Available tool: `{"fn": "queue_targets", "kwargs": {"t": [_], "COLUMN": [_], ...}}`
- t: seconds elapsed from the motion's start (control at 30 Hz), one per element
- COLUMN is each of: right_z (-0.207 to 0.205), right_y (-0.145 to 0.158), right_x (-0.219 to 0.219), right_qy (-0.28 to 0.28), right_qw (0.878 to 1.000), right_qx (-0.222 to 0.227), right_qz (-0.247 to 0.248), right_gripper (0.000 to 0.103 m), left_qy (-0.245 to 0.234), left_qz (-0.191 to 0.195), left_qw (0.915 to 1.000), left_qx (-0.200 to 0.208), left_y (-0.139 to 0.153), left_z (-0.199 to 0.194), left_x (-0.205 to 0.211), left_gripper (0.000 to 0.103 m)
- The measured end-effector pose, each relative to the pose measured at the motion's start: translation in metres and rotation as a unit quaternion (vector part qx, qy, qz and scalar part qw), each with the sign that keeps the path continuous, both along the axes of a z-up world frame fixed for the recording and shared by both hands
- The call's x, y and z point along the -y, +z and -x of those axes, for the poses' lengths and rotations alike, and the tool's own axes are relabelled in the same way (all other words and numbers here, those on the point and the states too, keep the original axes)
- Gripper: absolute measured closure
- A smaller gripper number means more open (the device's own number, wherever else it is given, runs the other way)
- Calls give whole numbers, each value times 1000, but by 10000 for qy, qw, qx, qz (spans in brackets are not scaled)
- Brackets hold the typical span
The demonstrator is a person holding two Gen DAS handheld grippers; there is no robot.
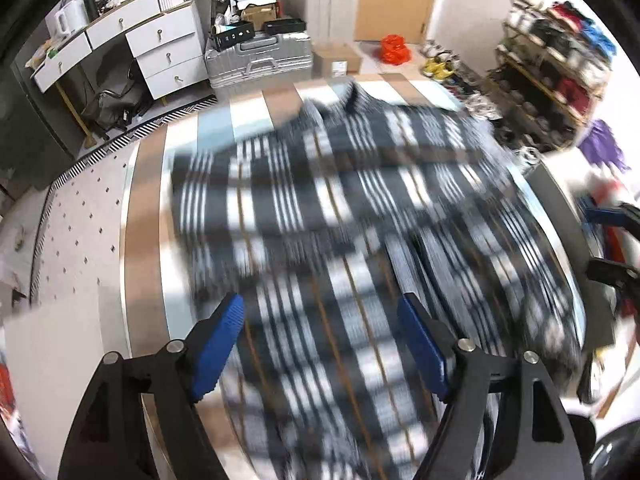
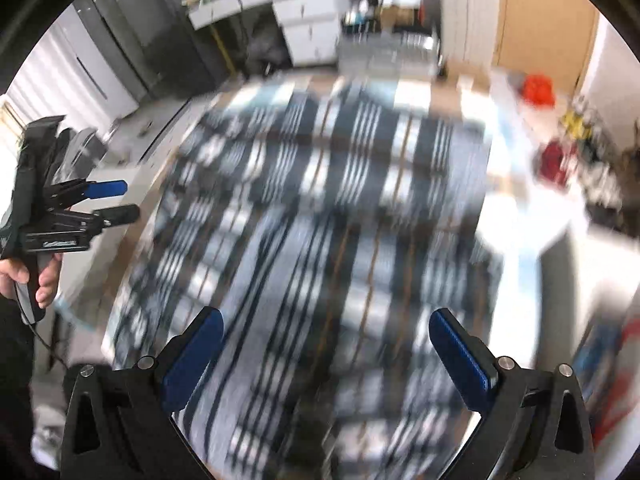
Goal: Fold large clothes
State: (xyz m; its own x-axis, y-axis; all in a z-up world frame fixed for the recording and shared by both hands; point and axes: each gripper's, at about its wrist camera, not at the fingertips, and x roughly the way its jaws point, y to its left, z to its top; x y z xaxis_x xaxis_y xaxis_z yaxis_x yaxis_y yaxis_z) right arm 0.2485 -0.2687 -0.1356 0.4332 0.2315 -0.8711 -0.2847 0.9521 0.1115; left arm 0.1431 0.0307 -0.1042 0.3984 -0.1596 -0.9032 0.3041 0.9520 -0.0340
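A black-and-white plaid shirt (image 1: 340,200) lies spread over a table (image 1: 148,208) with a brown, white and pale blue striped top; its collar is at the far end. Both views are blurred by motion. My left gripper (image 1: 320,304) hovers above the shirt's near part, blue pads wide apart, nothing between them. In the right wrist view the same shirt (image 2: 320,200) fills the middle. My right gripper (image 2: 326,314) hangs over it, open and empty. The left gripper (image 2: 116,200) shows at the left edge, held by a hand (image 2: 24,276). The right gripper (image 1: 616,236) shows at the right edge.
Beyond the table stand a white desk with drawers (image 1: 160,40), a silver suitcase (image 1: 260,56), a cardboard box (image 1: 338,60) and a red bag (image 1: 394,48). A shoe rack (image 1: 552,80) lines the right wall. Dotted floor (image 1: 80,220) lies to the left.
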Motion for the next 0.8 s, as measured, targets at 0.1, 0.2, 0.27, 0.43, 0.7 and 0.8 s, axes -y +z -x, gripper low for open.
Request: {"fn": "queue_targets", "kwargs": {"t": [0.1, 0.2, 0.27, 0.43, 0.7, 0.8], "right_z": [-47, -90, -107, -163, -214, -230], "right_y": [15, 16, 13, -11, -41, -52], "right_x": [-6, -5, 2, 8, -2, -5], "right_qy": [-177, -403, -499, -547, -379, -461], "right_qw": [9992, 9978, 9969, 9965, 9957, 9962], "right_qx": [349, 525, 606, 634, 734, 583], "right_qz": [28, -91, -80, 65, 429, 455], "right_gripper": [0, 0, 0, 0, 0, 0], "left_qy": [-123, -101, 9, 112, -73, 181], "left_qz": [-539, -757, -860, -1049, -909, -660], "left_qw": [9984, 9968, 9960, 9933, 9942, 9964], "left_qx": [-116, -241, -248, -477, -570, -491], "left_y": [-20, -48, -61, -82, -91, -84], "left_z": [-64, -113, -148, -199, -208, -215], "left_x": [35, 48, 54, 70, 75, 67], "left_gripper": [27, 27, 27, 27, 90, 95]}}
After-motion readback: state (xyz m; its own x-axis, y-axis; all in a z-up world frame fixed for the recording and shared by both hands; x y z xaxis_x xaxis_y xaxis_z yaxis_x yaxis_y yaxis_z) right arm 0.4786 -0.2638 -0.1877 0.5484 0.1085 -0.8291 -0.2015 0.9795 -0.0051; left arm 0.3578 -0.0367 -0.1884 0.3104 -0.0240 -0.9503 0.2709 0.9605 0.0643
